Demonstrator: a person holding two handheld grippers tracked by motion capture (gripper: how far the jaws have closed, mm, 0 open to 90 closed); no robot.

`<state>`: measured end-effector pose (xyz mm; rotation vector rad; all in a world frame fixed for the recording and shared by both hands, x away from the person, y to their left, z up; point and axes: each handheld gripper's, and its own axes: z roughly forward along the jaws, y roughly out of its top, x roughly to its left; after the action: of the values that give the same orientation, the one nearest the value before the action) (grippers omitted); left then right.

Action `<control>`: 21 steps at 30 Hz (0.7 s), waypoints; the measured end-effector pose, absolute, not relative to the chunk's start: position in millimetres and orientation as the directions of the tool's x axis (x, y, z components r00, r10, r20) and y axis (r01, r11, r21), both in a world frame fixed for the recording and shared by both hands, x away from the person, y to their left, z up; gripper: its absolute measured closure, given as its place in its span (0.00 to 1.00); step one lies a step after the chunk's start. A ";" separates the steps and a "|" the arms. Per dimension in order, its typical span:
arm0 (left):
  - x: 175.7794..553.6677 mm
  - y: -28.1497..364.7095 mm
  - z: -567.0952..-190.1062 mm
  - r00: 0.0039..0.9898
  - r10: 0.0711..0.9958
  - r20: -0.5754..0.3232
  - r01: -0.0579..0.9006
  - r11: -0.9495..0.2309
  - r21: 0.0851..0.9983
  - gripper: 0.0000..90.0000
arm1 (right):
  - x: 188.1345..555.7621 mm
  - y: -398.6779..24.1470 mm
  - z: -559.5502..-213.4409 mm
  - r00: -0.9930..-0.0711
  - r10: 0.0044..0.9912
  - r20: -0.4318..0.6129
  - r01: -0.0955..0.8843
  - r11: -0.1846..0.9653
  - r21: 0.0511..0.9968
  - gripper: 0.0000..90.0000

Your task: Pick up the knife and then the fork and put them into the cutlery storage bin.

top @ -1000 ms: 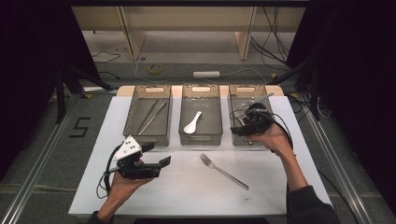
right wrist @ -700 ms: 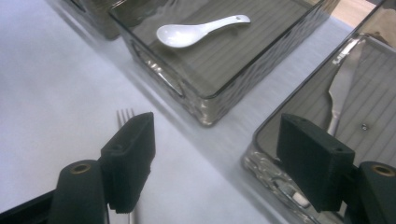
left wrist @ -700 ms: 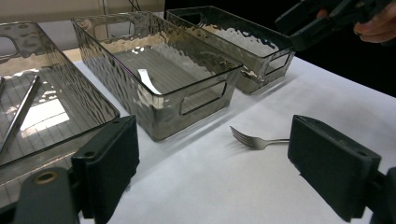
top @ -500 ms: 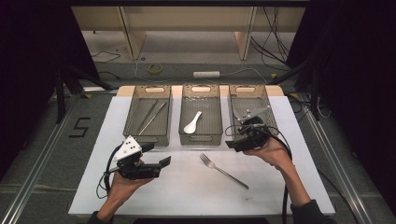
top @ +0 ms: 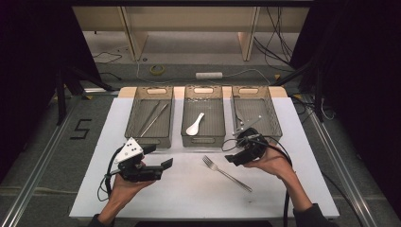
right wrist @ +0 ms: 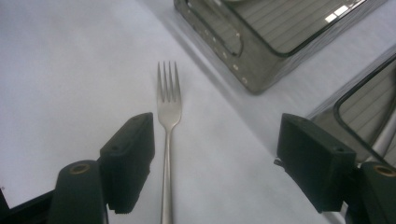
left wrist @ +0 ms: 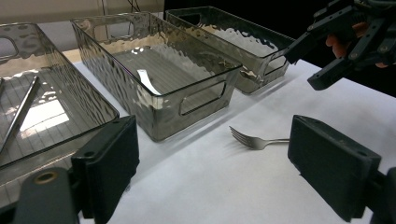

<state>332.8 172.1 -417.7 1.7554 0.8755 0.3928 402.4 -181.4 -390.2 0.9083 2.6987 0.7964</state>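
While my left gripper [top: 158, 158] rests low over the white mat [top: 189, 194], its jaws stand wide apart with nothing between them. Ahead of it and slightly to its left sits the left bin [top: 150, 118], holding long thin metal pieces that I take for chopsticks [top: 153, 118]; in the left gripper view the same bin [left wrist: 42, 121] lies just beyond the near jaw. Straight ahead of that gripper stands the middle bin [top: 203, 120] with a white spoon [top: 194, 125] lying on its floor. To the gripper's right, well apart from it, the fork [top: 226, 173] lies flat on the mat, tines toward the bins and handle running back toward me; the left gripper view shows its tines [left wrist: 243, 138] between the two black jaws but far beyond them. My right gripper [top: 235, 157] hovers just beside the fork's tined end, jaws spread wide and clamped on nothing. In the right gripper view the fork [right wrist: 167, 116] lies on the mat ahead, its handle passing close beside the left-hand jaw, inside the gap; I cannot tell whether it touches. Behind the right gripper stands the right bin [top: 269, 113], holding a few metal utensils I cannot identify.
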 end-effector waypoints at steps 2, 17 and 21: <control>332.8 172.5 -417.4 0.674 0.722 -0.154 0.364 -0.143 0.920 0.18 | 401.5 -180.7 -393.0 -0.800 0.600 0.000 0.509 0.678 0.530 0.31; 332.8 172.9 -417.3 0.674 0.722 -0.154 0.363 -0.142 0.921 0.18 | 393.8 -166.8 -421.2 -0.838 0.546 -0.010 0.501 0.775 0.385 0.50; 332.7 172.8 -417.3 0.675 0.722 -0.153 0.362 -0.144 0.921 0.18 | 393.4 -164.0 -426.8 -0.846 0.534 -0.001 0.497 0.787 0.366 0.55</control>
<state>332.7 172.8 -417.3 1.7527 0.8727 0.3946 393.4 -164.0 -426.8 0.8301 2.8704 0.5435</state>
